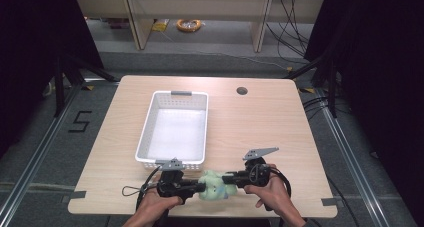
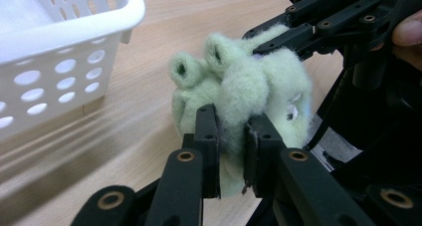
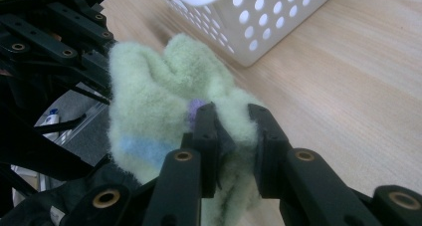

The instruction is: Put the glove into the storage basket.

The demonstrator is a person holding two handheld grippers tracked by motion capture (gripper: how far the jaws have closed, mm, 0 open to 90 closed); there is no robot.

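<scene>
Pinching the fuzzy green cloth (image 1: 216, 186), each hand-held gripper (image 2: 232, 151) clamps narrowly.

Just beyond the fingers (image 2: 206, 136) stands the white perforated plastic basket (image 1: 145, 132), its near wall blocking the straight way forward. To the right of the fingers the light wooden tabletop (image 1: 260, 122) lies bare up to the small round cable hole (image 1: 242, 91).
</scene>
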